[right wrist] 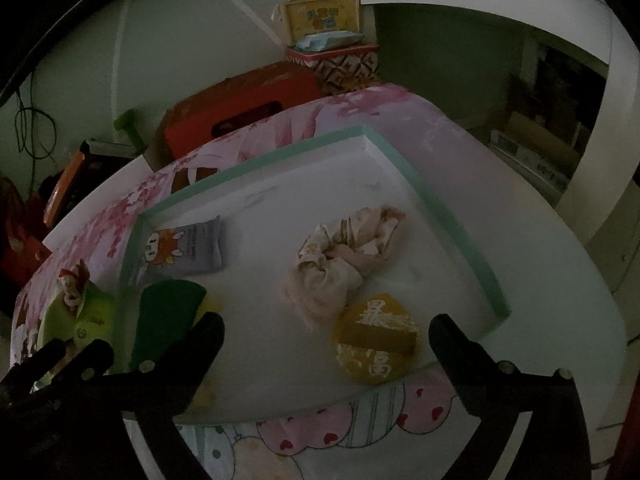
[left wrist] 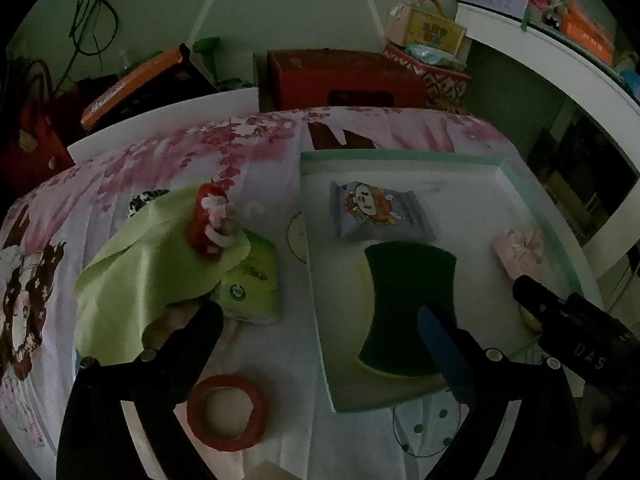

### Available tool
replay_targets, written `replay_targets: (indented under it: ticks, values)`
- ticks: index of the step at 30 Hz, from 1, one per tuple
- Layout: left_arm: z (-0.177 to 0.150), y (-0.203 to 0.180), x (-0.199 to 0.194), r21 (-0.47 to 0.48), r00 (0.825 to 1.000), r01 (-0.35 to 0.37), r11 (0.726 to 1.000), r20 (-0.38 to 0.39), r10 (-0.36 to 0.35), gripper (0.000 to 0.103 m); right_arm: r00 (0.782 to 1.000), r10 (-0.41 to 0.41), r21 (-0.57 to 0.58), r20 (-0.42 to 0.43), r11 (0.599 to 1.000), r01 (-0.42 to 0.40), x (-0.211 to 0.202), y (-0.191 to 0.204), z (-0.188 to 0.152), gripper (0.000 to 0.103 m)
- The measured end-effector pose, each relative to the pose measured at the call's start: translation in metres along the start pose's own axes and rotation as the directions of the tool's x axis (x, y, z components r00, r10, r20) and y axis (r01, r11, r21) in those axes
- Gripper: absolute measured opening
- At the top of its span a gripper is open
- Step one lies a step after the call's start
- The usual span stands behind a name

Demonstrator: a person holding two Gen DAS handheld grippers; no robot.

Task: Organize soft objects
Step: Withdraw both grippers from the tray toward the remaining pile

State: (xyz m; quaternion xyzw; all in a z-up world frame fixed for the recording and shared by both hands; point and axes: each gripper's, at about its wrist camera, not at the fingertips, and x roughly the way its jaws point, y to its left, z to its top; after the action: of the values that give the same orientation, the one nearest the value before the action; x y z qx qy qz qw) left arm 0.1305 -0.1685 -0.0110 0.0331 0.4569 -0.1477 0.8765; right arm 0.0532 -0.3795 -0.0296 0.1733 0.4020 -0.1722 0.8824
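A white tray (left wrist: 460, 200) with a teal rim lies on the flowered tablecloth. In it are a purple tissue pack (left wrist: 380, 210), a dark green sponge (left wrist: 408, 288) with a yellow edge and a pink scrunchie (left wrist: 520, 252). My left gripper (left wrist: 320, 324) is open, with its blue-padded finger over the sponge's near end and nothing between the pads. The right wrist view shows the same tray (right wrist: 460, 232) with the scrunchie (right wrist: 344, 260) and a round yellow pouch (right wrist: 376, 340). My right gripper (right wrist: 326, 332) is open just in front of the pouch, holding nothing.
Left of the tray lie a light green cloth (left wrist: 148, 264), a red and white scrunchie (left wrist: 210, 224), a green tissue pack (left wrist: 252, 280) and a red tape roll (left wrist: 226, 412). Boxes (left wrist: 344, 76) stand behind the table, a white shelf (left wrist: 560, 52) at the right.
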Motion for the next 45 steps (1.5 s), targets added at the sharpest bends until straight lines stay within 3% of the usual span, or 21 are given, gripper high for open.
replay_targets:
  ticks: [13,19,24,29,35,39,45]
  values:
    - [0.002,0.021,-0.023,-0.027,1.0,-0.025,0.999,0.006,0.025,0.098,1.0,0.015,-0.026,0.004,1.0,-0.014,-0.006,0.012,-0.003,0.103]
    - [0.005,0.051,-0.038,-0.07,0.997,-0.078,0.995,0.008,0.079,0.098,0.999,0.031,-0.075,0.023,0.997,-0.029,-0.015,0.031,-0.006,0.103]
    - [0.004,0.086,-0.047,-0.101,0.982,-0.19,0.977,0.006,0.191,0.098,0.996,0.083,-0.113,0.025,0.99,-0.079,-0.022,0.054,-0.01,0.103]
    - [0.002,0.128,-0.062,-0.207,0.982,-0.18,0.962,0.017,0.188,0.098,0.992,0.128,-0.158,0.007,0.979,-0.125,-0.025,0.081,-0.017,0.103]
    - [-0.008,0.18,-0.073,-0.324,0.96,-0.264,0.909,-0.001,0.279,0.098,0.983,0.182,-0.238,-0.01,0.955,-0.179,-0.03,0.12,-0.031,0.103]
    - [-0.015,0.2,-0.078,-0.37,0.961,-0.258,0.893,0.002,0.278,0.098,0.975,0.22,-0.297,-0.036,0.929,-0.221,-0.03,0.149,-0.041,0.103]
    - [-0.021,0.212,-0.072,-0.393,0.97,-0.229,0.89,-0.017,0.242,0.098,0.967,0.249,-0.365,-0.053,0.896,-0.251,-0.03,0.179,-0.048,0.103]
